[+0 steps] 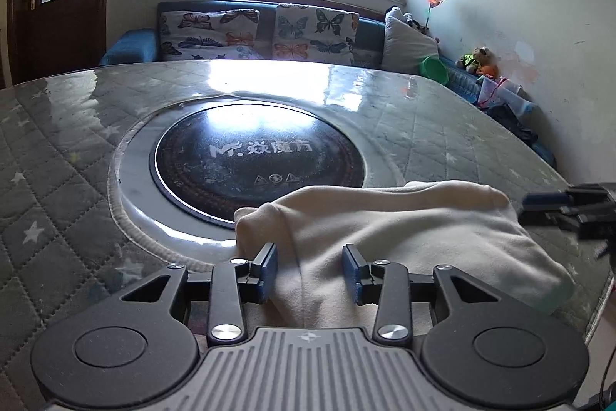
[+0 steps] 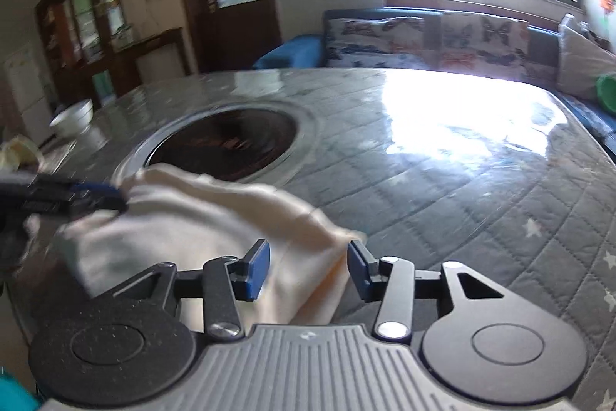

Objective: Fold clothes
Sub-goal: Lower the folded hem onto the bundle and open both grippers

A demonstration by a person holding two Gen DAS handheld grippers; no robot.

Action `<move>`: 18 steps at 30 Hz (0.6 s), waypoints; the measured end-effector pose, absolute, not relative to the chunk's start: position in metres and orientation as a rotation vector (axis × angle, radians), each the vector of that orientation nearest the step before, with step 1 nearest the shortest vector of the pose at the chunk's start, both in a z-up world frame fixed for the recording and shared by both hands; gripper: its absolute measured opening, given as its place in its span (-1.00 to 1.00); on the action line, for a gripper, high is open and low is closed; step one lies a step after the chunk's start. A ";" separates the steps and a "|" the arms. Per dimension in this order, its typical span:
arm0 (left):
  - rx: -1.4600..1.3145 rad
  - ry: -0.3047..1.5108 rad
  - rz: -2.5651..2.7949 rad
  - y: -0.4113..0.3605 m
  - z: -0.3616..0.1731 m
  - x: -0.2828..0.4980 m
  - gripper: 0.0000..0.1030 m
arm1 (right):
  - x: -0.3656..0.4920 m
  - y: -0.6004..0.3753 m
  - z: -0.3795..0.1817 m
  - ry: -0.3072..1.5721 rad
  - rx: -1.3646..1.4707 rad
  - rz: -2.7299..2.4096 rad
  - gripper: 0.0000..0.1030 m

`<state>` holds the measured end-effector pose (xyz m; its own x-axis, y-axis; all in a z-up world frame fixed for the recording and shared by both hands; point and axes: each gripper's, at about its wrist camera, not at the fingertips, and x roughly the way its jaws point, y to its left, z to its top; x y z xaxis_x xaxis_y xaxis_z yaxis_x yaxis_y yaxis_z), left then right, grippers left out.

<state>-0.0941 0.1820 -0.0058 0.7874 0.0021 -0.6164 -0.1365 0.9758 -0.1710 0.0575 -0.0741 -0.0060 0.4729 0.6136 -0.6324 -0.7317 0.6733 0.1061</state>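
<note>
A cream cloth lies folded on the quilted table, its far edge overlapping the round cooktop. My left gripper stands open over the cloth's near left part. The fabric runs between its blue pads, and neither pad presses on it. In the right wrist view the same cloth is blurred, and its right corner sits between the open jaws of my right gripper. Each gripper also shows at the edge of the other's view: the right gripper beside the cloth's far right end, the left gripper at its left end.
The grey star-quilted table cover is glossy. A black round cooktop is set in the table's middle. A white bowl stands at the far left edge. A sofa with butterfly cushions and a green bowl lie beyond the table.
</note>
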 end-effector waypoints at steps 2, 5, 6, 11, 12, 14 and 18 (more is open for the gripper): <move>-0.210 0.659 0.085 0.183 -0.006 -0.095 -0.21 | 0.050 -0.073 -0.011 0.705 -0.236 0.828 -0.01; -0.199 0.653 0.107 0.182 -0.003 -0.096 -0.16 | 0.048 -0.073 -0.012 0.709 -0.269 0.814 0.04; -0.189 0.648 0.117 0.181 -0.001 -0.097 -0.14 | 0.049 -0.073 -0.010 0.707 -0.270 0.811 0.04; -0.146 0.610 0.065 0.163 0.011 -0.104 -0.12 | 0.063 -0.055 0.010 0.660 -0.285 0.854 0.11; -0.137 0.603 0.048 0.158 0.013 -0.105 -0.12 | 0.067 -0.047 0.011 0.657 -0.292 0.868 0.11; -0.120 0.600 0.014 0.149 0.013 -0.107 -0.12 | 0.075 -0.029 0.014 0.650 -0.307 0.897 0.13; -0.109 0.628 -0.039 0.134 0.005 -0.106 -0.12 | 0.087 0.008 0.007 0.661 -0.343 0.938 0.16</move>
